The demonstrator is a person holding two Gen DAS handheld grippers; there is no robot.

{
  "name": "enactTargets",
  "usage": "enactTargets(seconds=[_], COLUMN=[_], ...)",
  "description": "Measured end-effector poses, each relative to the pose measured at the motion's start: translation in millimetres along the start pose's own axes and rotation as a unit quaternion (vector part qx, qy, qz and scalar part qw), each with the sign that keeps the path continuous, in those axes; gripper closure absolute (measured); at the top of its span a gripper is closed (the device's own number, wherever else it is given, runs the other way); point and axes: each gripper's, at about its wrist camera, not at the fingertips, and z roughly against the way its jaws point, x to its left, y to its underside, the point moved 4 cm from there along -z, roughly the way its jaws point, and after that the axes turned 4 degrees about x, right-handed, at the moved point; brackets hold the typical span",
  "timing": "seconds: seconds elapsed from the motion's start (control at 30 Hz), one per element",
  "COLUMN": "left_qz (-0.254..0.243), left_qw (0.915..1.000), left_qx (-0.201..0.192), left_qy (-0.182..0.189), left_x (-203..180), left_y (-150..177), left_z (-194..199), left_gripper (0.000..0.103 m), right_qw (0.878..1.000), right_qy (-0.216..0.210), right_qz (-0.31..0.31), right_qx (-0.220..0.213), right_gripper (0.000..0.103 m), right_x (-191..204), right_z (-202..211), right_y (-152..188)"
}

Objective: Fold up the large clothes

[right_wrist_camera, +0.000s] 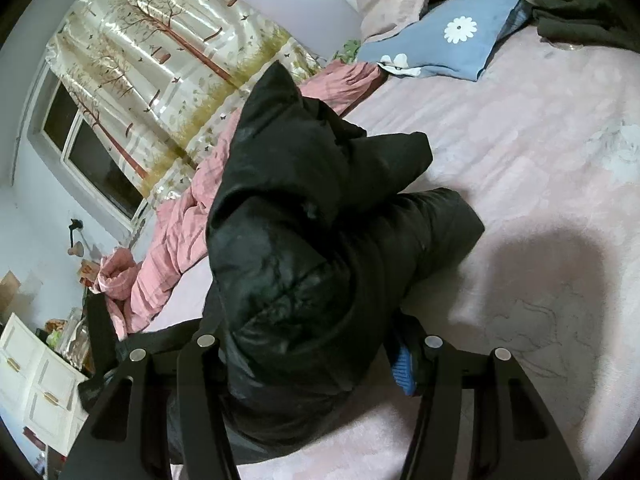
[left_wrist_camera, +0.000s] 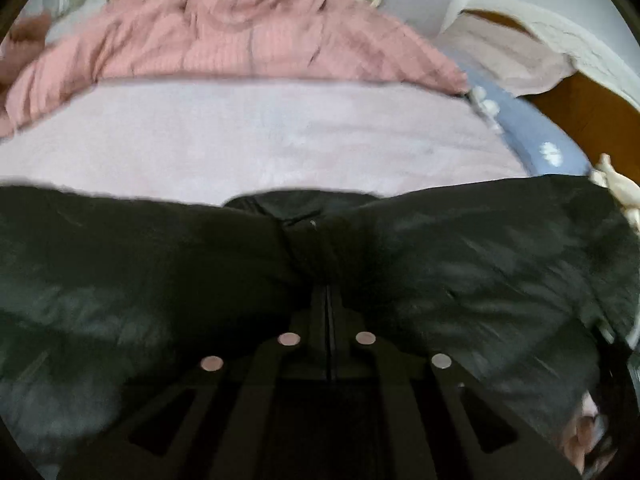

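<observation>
Two tools, left tool (left_wrist_camera: 329,280) pinching black jacket (left_wrist_camera: 440,256), right tool (right_wrist_camera: 316,344) spread around it

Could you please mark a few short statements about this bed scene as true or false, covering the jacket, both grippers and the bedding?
1. The left gripper is shut on the black puffer jacket. True.
2. The right gripper is shut tight, clear of the jacket. False: its fingers stand wide apart with jacket bulk between them.
3. The jacket lies on a pale pink bed sheet. True.
4. The blue pillow bears red stripes. False: white flowers.
5. A pink quilt lies bunched beyond the jacket. True.
</observation>
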Motion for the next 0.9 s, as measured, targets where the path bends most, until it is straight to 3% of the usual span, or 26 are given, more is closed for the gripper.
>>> enactTargets(seconds=[0.1,0.2,0.27,0.37,0.43,0.53,0.6,0.77,0.9], left_qz=[-0.019,-0.026,-0.036,-0.044,-0.035,-0.015,-0.01,-0.044,-0.026], left_qw=[0.9981,0.9978,0.998,0.9988,0.9992,0.9992,0.999,0.9966,0.9917], left_qx=[-0.045,-0.04,-0.027,-0.007,0.005,0.004,0.0,-0.07,-0.115], left_qy=[0.037,0.046,0.044,0.019,0.021,0.036,0.043,0.003,-0.053], left_x=[-14,-20,-22,-19,-16,-10,-9,-2,42], left_y=[23,47,59,65,69,68,68,68,68], left_z=[43,61,62,44,25,20,27,80,120], left_gripper=[0.101,0.101,0.101,0.101,0.101,0.101,0.101,0.1,0.096], right_qw=[1.0,1.0,1.0,1.0,1.0,1.0,1.0,1.0,0.998], right_qy=[-0.007,-0.008,-0.012,-0.011,-0.016,-0.017,-0.011,0.008,0.021], right_qz=[-0.009,-0.01,-0.012,-0.01,-0.011,-0.001,0.008,0.02,0.041], right_qx=[0.003,0.006,0.008,0.011,0.009,-0.001,-0.009,-0.023,-0.053], right_gripper=[0.044,0.04,0.035,0.034,0.034,0.045,0.045,0.054,0.058], right_x=[-3,-3,-3,-2,0,10,15,21,40], right_z=[-2,-3,-5,-7,-7,-3,0,8,22], right_y=[0,0,0,-1,-3,-6,-6,-7,-8])
